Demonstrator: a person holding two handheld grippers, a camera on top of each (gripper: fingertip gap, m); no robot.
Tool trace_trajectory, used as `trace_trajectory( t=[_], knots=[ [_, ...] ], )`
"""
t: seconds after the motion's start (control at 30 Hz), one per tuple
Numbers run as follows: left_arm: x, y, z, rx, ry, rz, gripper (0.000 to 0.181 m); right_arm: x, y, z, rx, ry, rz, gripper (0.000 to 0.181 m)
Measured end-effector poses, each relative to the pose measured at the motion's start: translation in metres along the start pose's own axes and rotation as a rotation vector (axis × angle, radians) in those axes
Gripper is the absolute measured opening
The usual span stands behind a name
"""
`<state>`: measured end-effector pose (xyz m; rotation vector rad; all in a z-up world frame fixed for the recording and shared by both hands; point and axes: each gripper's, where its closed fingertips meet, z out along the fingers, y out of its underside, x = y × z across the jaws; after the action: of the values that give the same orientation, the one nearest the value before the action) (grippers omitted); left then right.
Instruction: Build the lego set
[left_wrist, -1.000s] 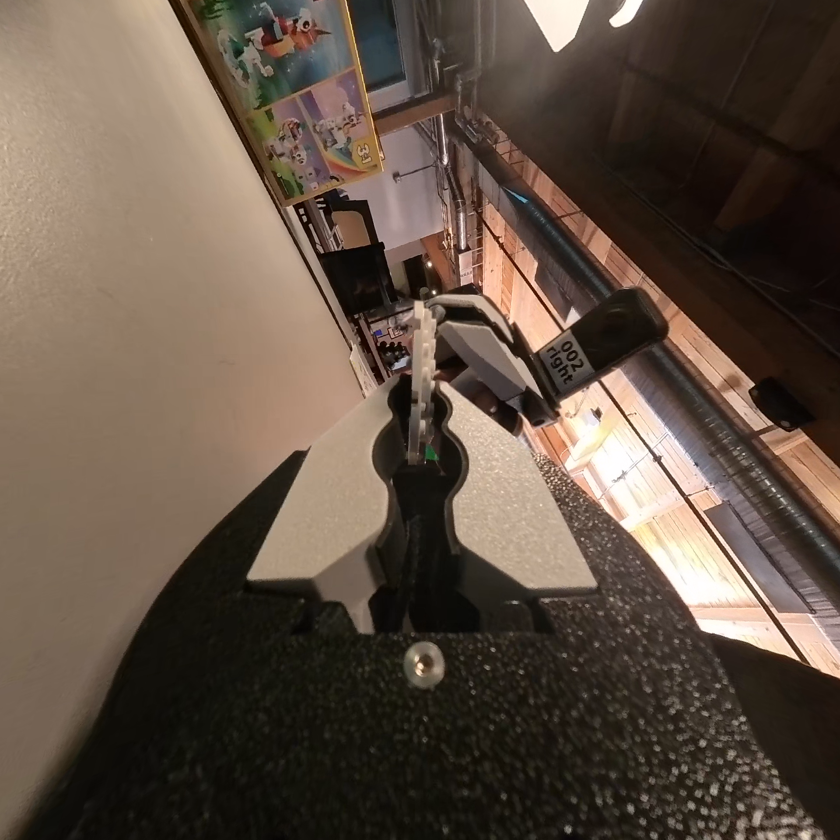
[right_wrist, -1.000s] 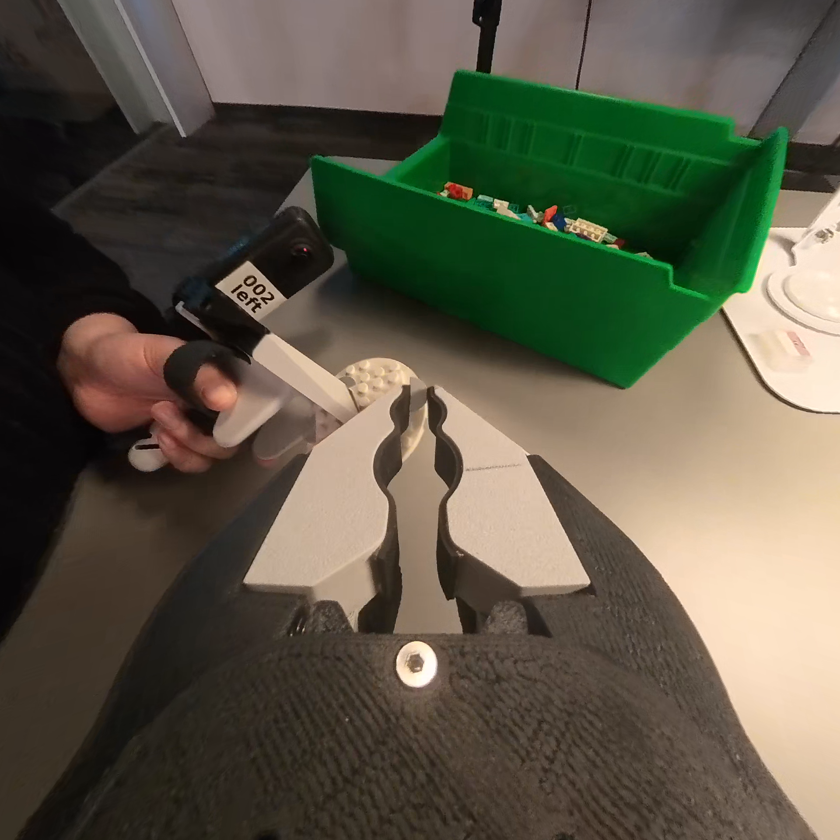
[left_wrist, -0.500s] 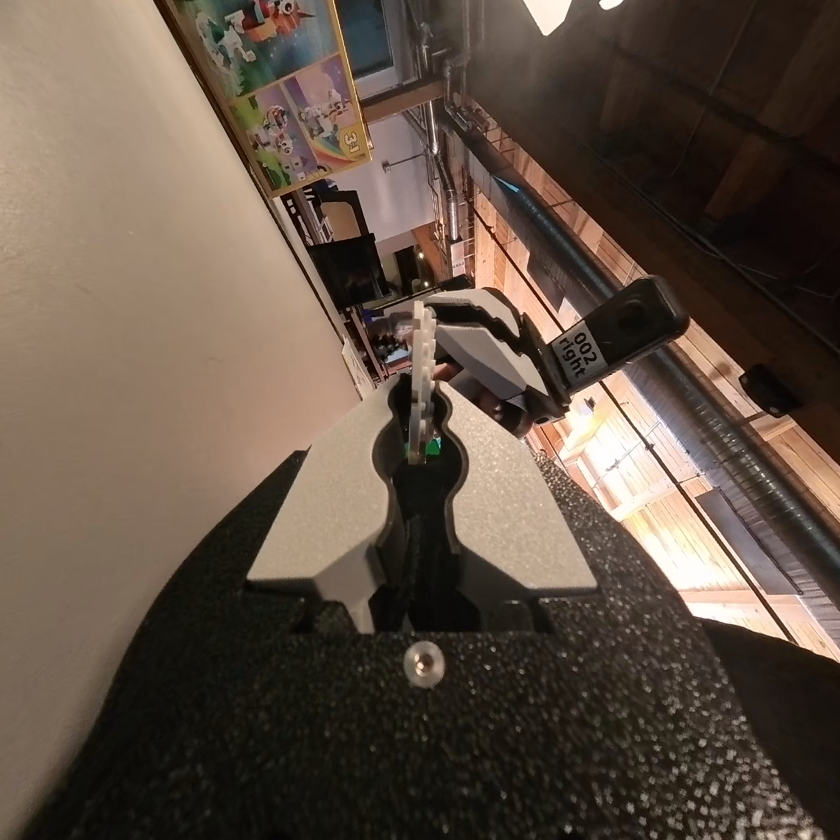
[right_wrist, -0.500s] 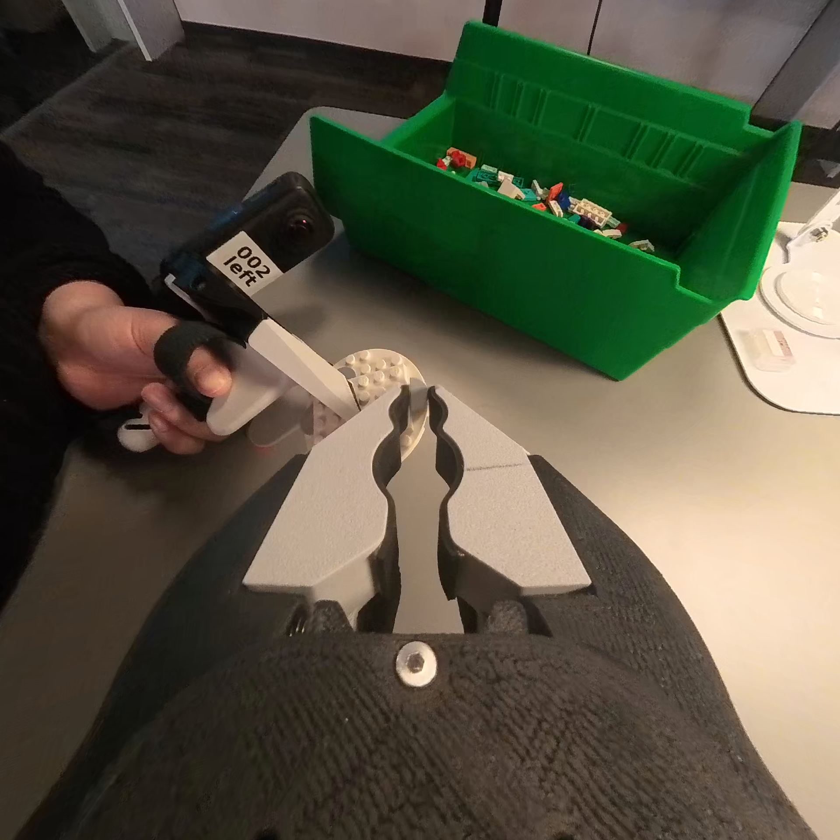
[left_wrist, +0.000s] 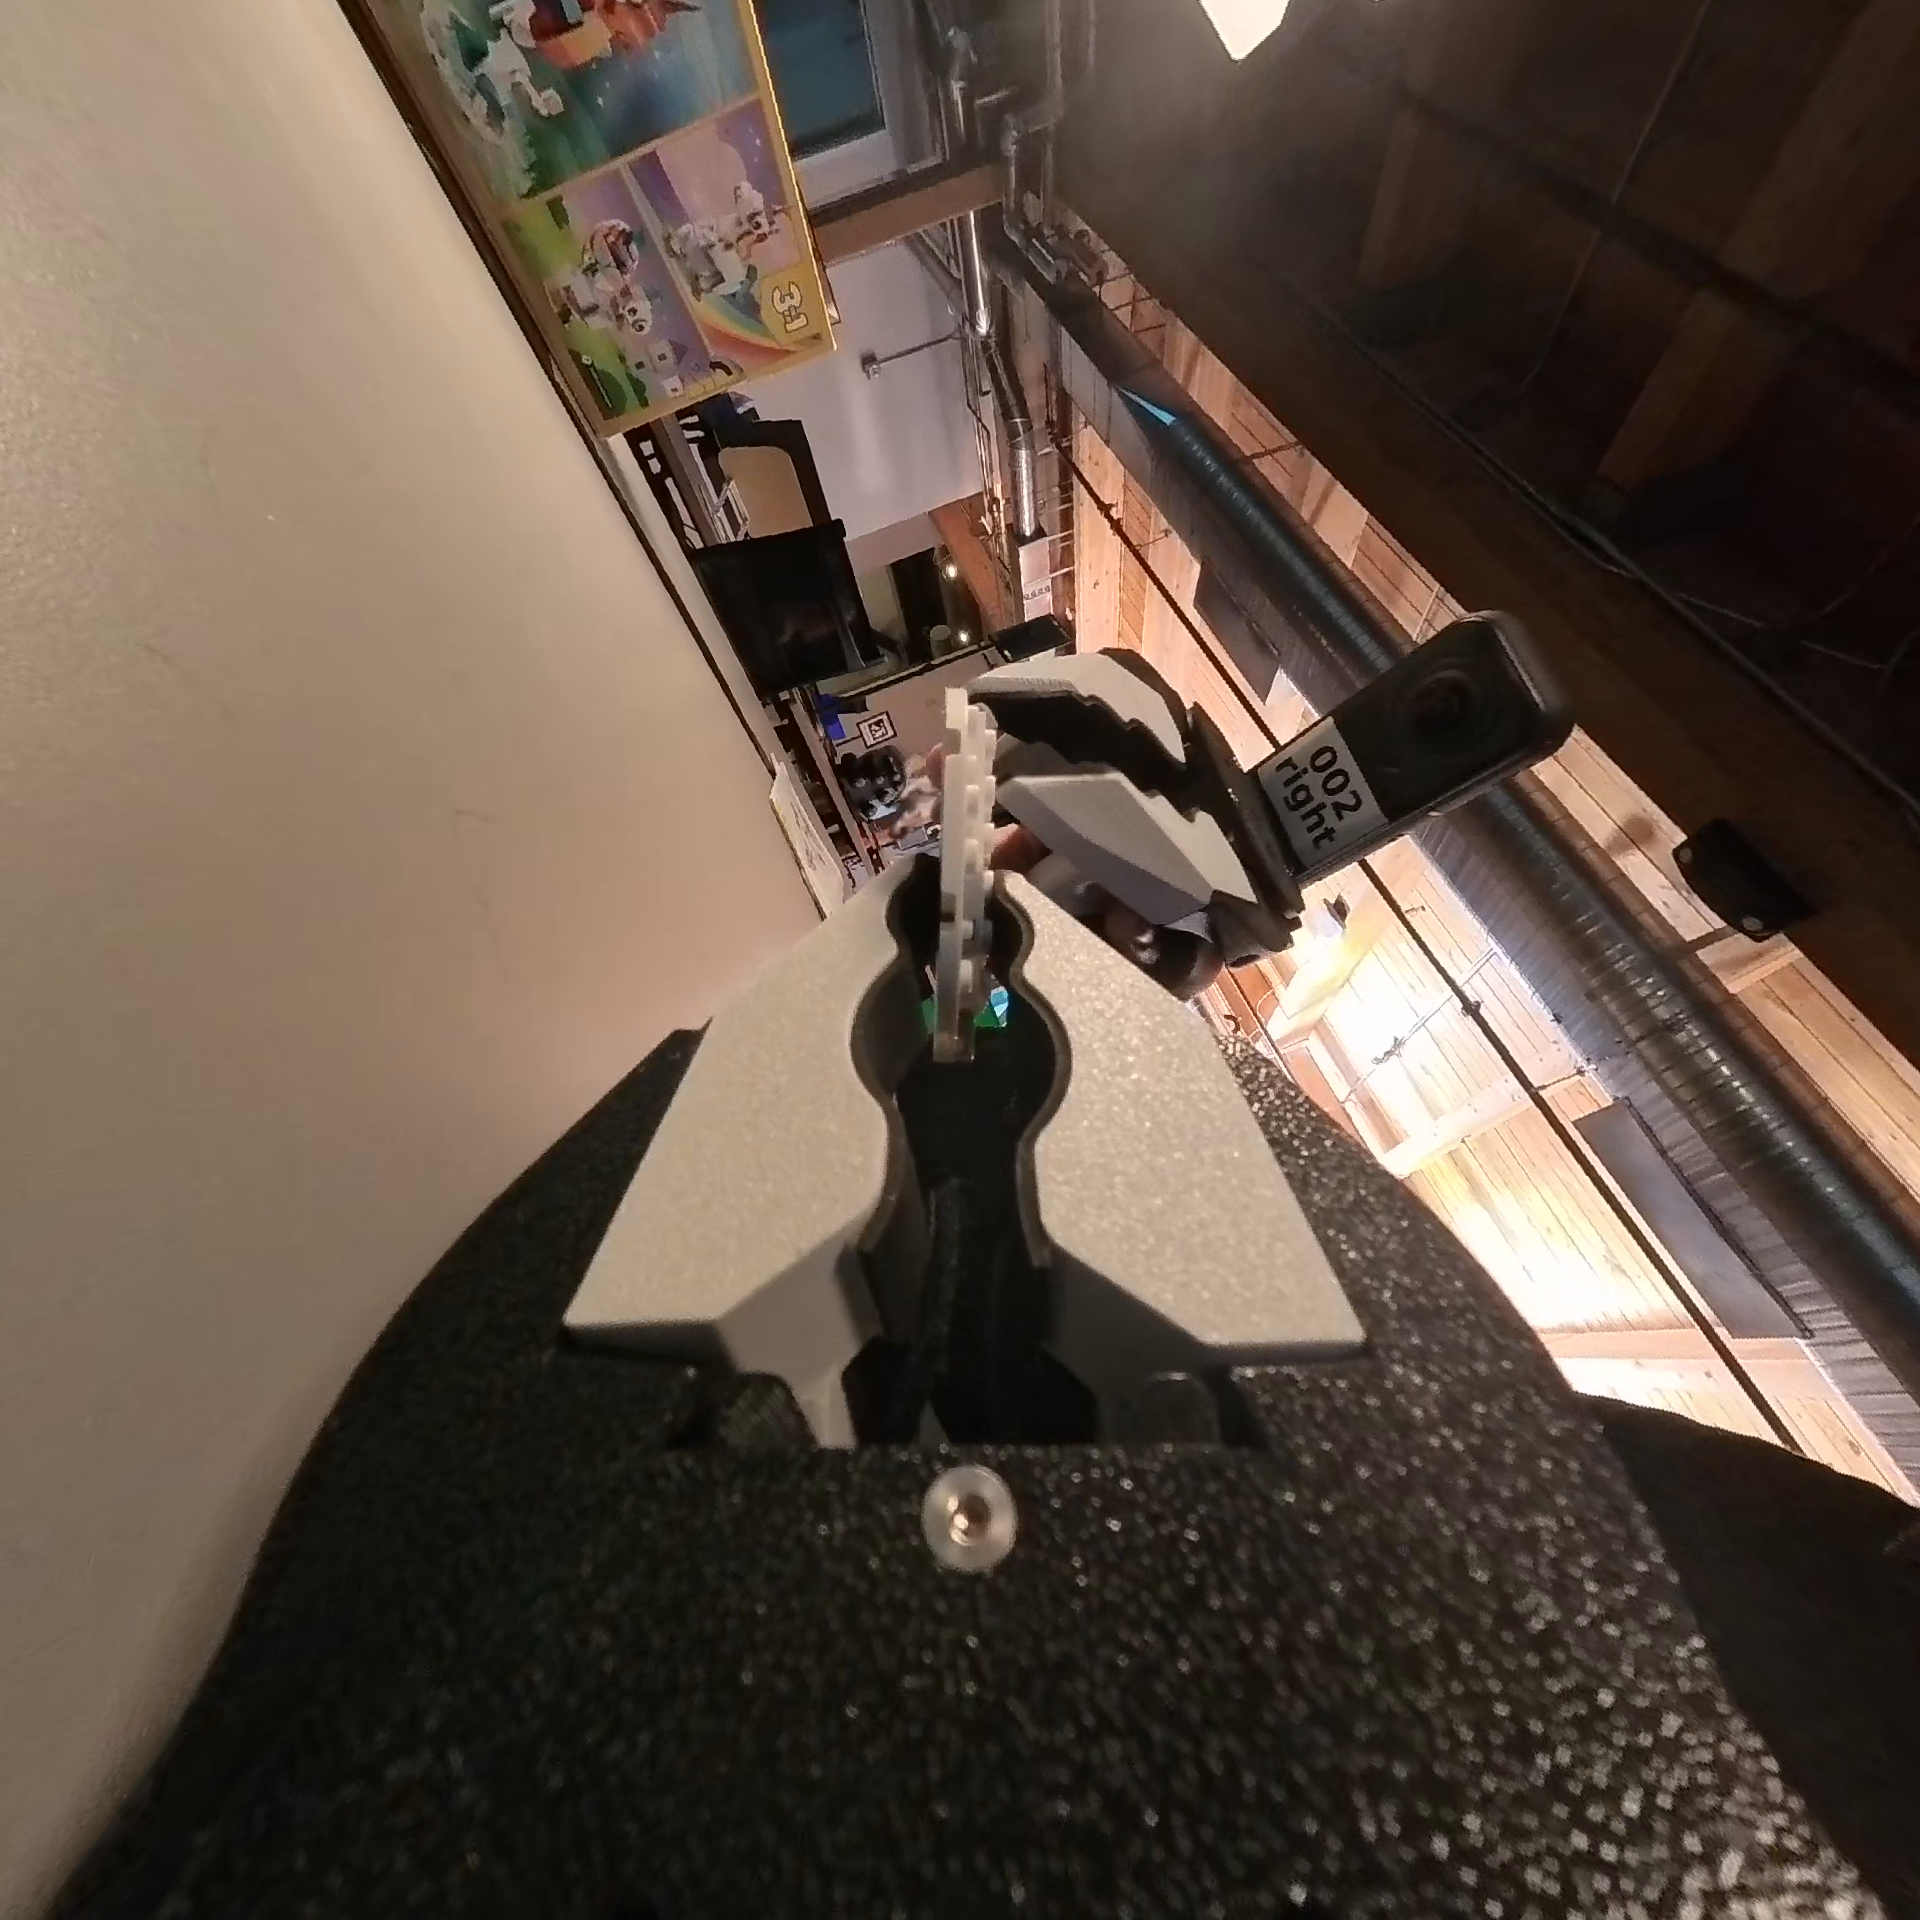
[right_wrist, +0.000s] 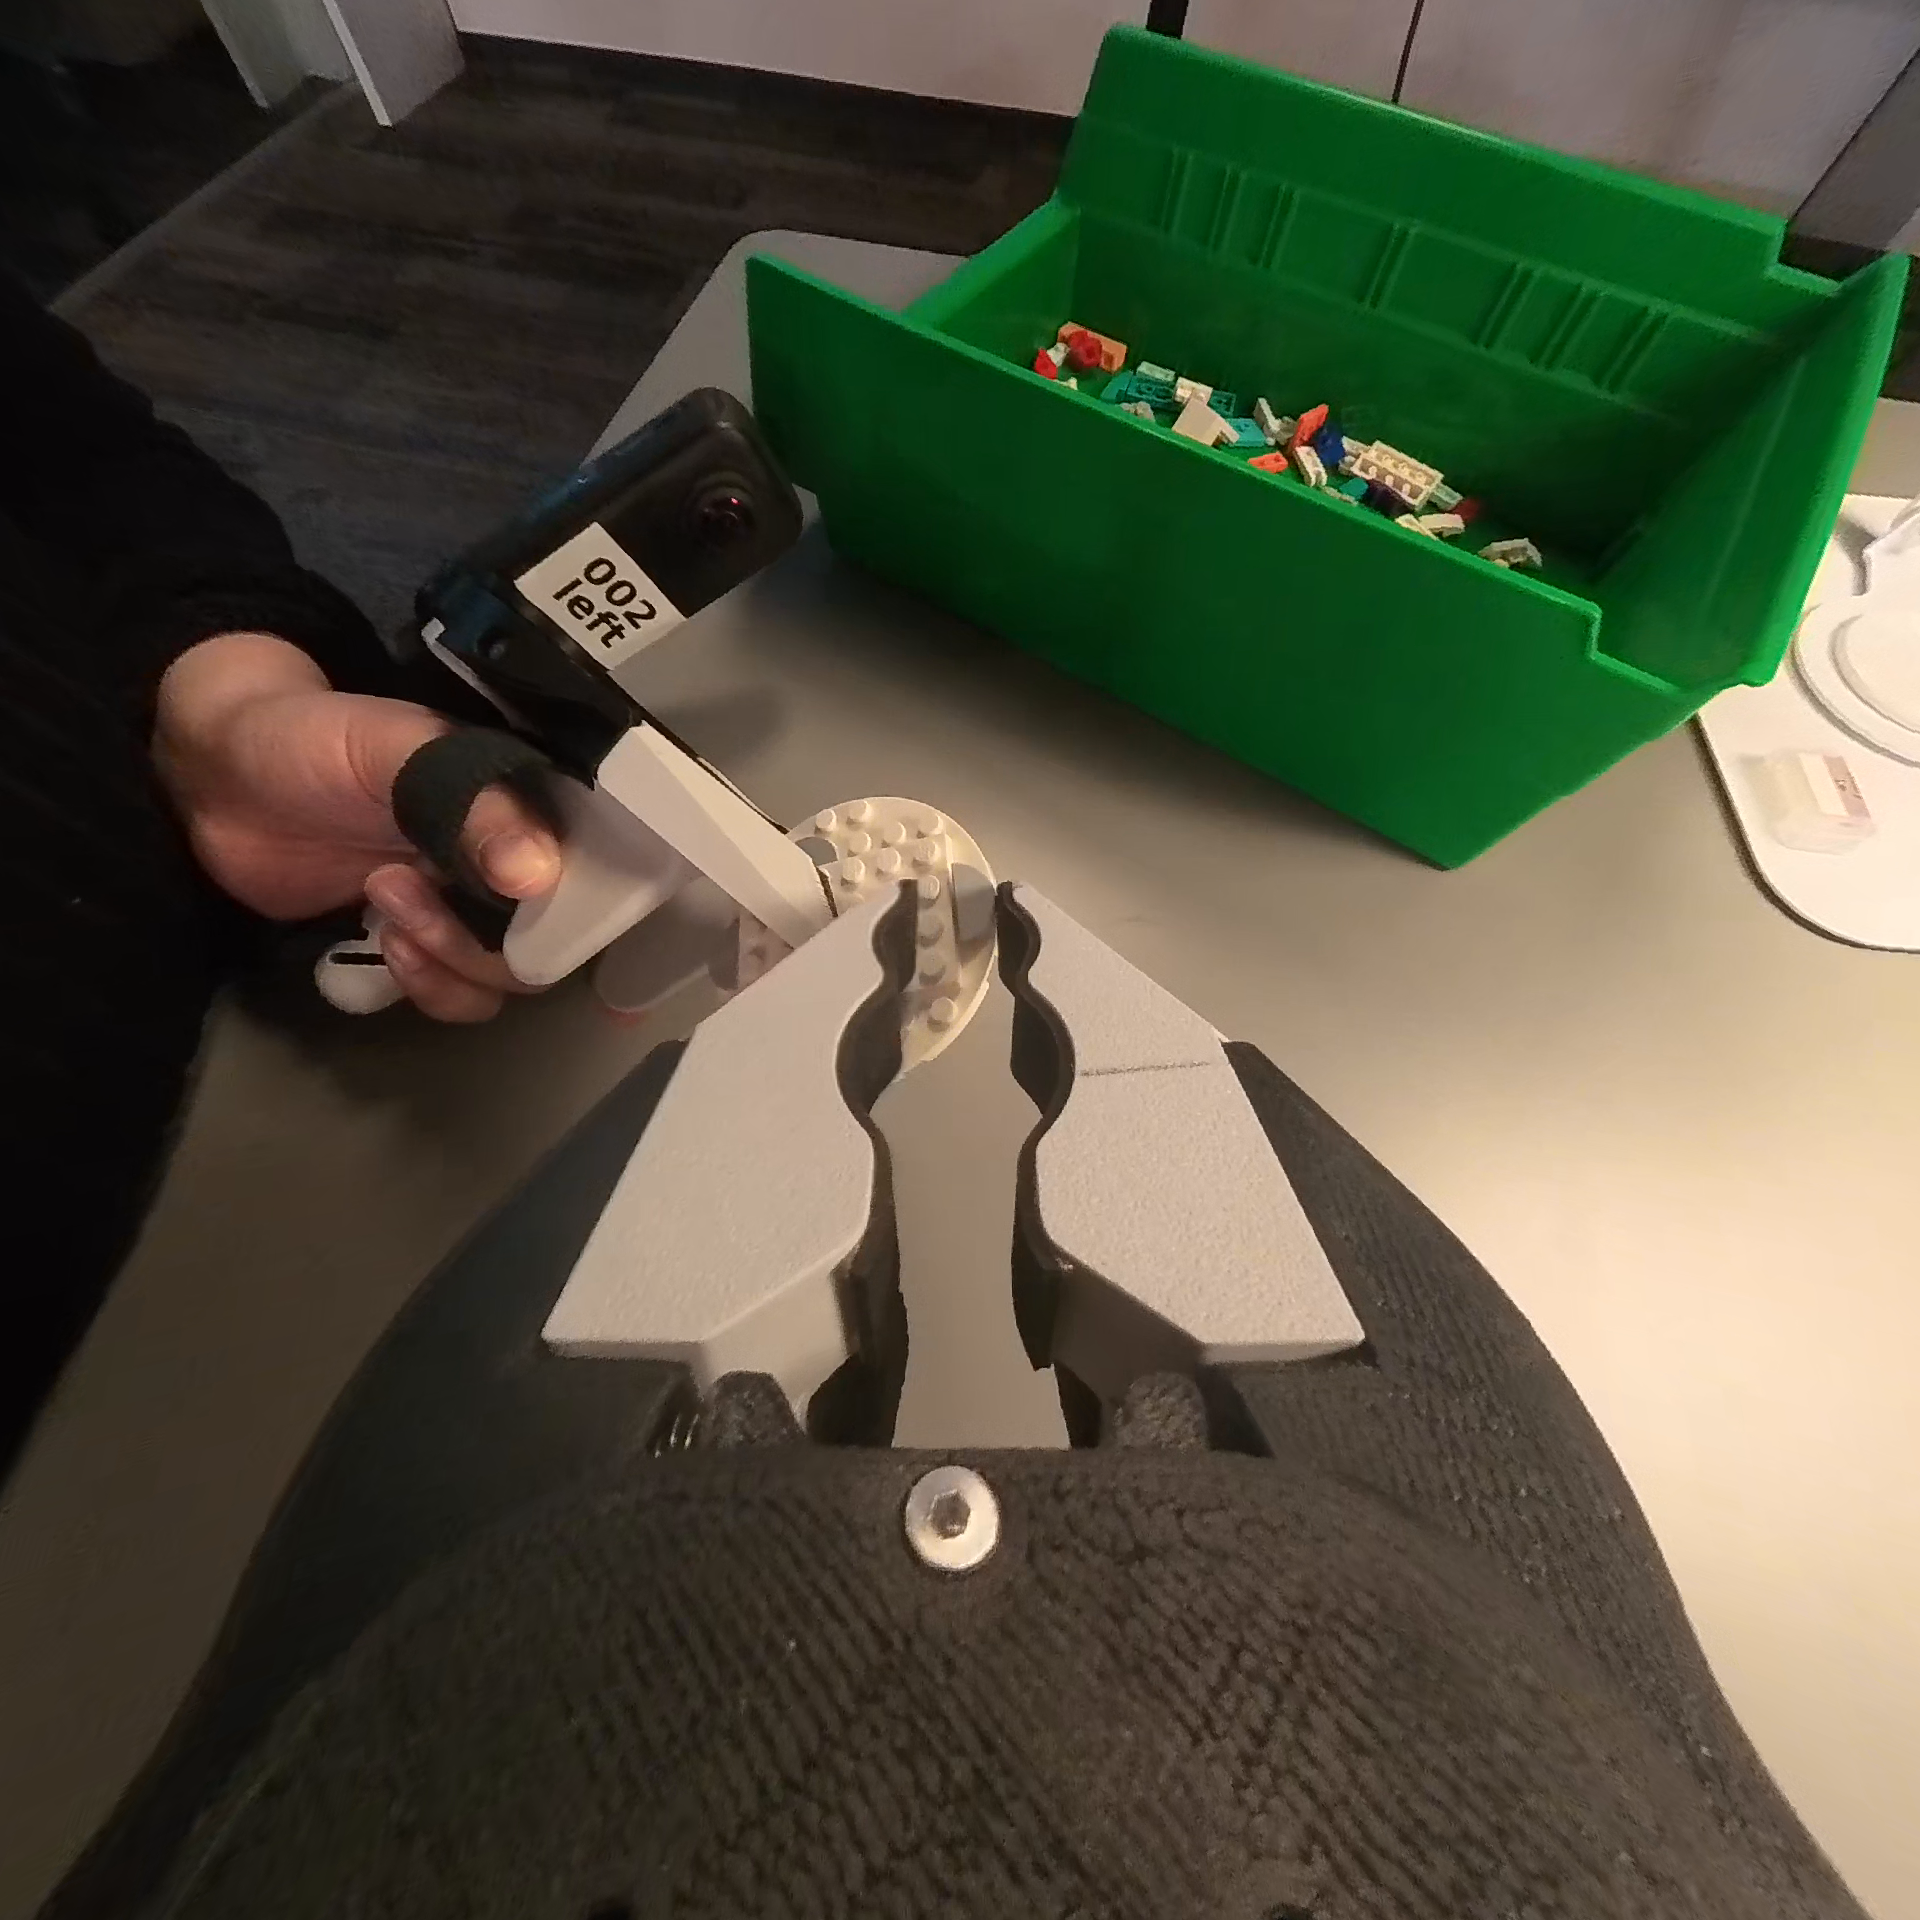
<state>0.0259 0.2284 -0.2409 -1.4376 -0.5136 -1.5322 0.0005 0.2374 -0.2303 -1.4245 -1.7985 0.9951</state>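
- green bin on grey table, open top, loose small lego pieces in mixed colours scattered on its floor
- left gripper clamped tight on white round studded plate, plate edge-on in left wrist view, studs face right; bit of green just behind the plate inside the jaws
- right gripper jaws parted a little, nothing clamped; tips sit right at the plate, contact unclear
- person's hand grips the left tool, black strap on one finger
- white tray right of bin, well apart from plate
- lego box standing at far table edge
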Motion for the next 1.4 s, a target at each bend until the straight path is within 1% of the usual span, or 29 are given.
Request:
trace_trajectory(
  t=[0.53,0.77,0.83,0.9,0.97,1.07,1.17,1.2,1.3,1.4],
  knots=[
    [0.001,0.001,0.000,-0.004,0.005,-0.005,0.005,-0.005,-0.002,-0.002,-0.003,-0.006,-0.026,0.018],
    [0.001,0.001,0.000,-0.006,0.009,-0.005,0.006,-0.005,-0.004,-0.004,0.022,-0.019,0.007,0.019],
    [0.001,0.001,0.000,-0.008,0.010,-0.006,0.006,0.001,-0.006,-0.006,0.039,0.006,0.024,0.020],
    [0.002,0.001,0.000,-0.011,0.014,-0.005,0.006,0.011,-0.009,-0.010,0.080,0.036,0.116,0.020],
    [0.002,0.002,0.000,-0.013,0.017,-0.004,0.006,0.019,-0.010,-0.014,0.148,0.010,0.305,0.020],
    [0.003,0.001,0.000,-0.011,0.021,-0.003,0.006,0.017,-0.004,-0.014,0.232,-0.143,0.605,0.019],
    [0.003,0.001,0.000,-0.010,0.022,-0.003,0.006,0.006,-0.002,-0.011,0.312,-0.304,0.787,0.014],
    [0.003,0.001,0.000,-0.010,0.021,-0.004,0.006,0.004,-0.002,-0.010,0.332,-0.339,0.826,0.014],
    [0.003,0.001,0.000,-0.008,0.020,-0.004,0.006,0.005,-0.002,-0.009,0.362,-0.367,0.879,0.012],
    [0.003,0.001,0.000,-0.009,0.020,-0.005,0.006,0.005,0.004,-0.003,0.321,-0.331,0.860,0.016]
  ],
)
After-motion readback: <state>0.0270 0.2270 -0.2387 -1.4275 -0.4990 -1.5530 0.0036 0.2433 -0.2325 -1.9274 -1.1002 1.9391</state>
